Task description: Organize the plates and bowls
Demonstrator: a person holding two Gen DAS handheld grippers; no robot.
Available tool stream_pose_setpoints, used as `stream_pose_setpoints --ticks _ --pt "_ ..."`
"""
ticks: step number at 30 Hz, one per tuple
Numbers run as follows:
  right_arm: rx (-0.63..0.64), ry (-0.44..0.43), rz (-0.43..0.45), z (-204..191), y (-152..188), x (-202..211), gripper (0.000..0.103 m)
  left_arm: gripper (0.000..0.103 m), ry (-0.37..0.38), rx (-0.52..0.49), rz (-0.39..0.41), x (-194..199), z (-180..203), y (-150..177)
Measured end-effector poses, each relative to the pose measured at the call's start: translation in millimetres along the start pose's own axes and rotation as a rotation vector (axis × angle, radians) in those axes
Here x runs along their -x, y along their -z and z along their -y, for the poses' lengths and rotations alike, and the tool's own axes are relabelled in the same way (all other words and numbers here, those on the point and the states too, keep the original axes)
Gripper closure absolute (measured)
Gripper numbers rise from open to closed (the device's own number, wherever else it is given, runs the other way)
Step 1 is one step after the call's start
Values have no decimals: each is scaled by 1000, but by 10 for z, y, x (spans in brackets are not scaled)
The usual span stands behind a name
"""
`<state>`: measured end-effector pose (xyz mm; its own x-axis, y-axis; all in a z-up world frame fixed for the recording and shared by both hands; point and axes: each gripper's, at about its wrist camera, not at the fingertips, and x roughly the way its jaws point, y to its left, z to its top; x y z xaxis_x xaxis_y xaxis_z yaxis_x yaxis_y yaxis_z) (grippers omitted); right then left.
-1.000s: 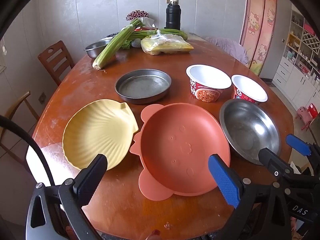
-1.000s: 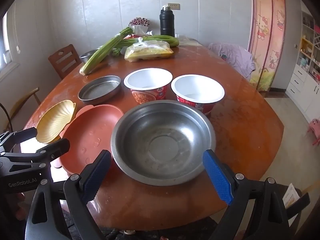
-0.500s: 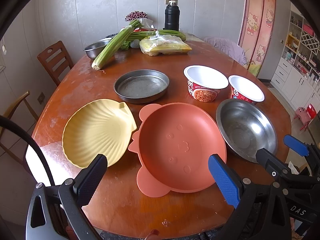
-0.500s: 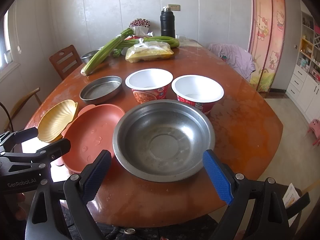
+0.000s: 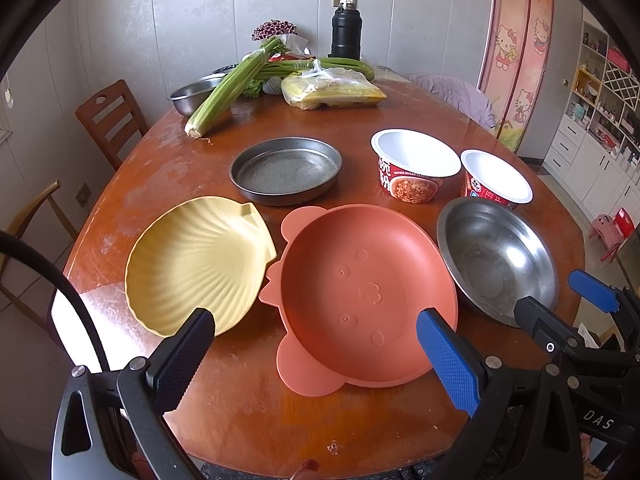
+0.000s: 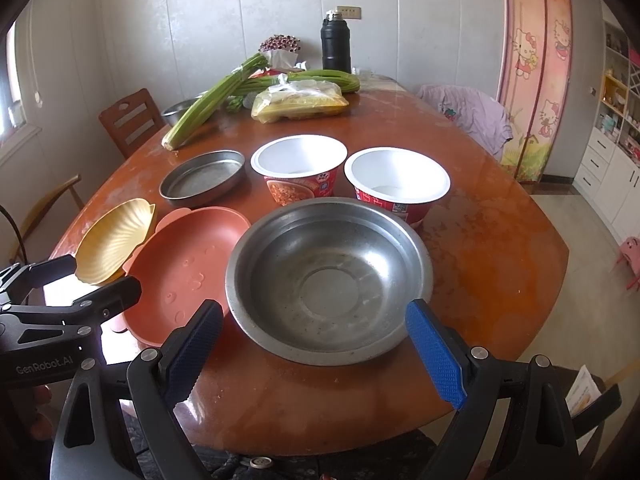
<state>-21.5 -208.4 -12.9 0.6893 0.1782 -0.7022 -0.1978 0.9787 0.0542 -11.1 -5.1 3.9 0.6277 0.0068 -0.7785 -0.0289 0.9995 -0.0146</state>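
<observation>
You've drawn both back slightly; your left hand-held gripper [image 5: 316, 344] and right hand-held gripper [image 6: 314, 344] gape wide, empty, above the tabletop's [image 6: 500, 248] near edge.

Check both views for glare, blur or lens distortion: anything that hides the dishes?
Left wrist: a blown-out window reflection on the table by the yellow shell plate; dishes sharp. Right wrist: soft sheen in the steel bowl, nothing hidden. Both: fisheye bends the walls, with black vignette corners.
</observation>
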Motion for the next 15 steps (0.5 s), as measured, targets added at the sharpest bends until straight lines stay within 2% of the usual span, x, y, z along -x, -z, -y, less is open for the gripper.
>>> stream_pose_setpoints --ticks 15 --pt "9 2 2 -6 -51 -8 9 1 -8 2 2 -14 -30 -23"
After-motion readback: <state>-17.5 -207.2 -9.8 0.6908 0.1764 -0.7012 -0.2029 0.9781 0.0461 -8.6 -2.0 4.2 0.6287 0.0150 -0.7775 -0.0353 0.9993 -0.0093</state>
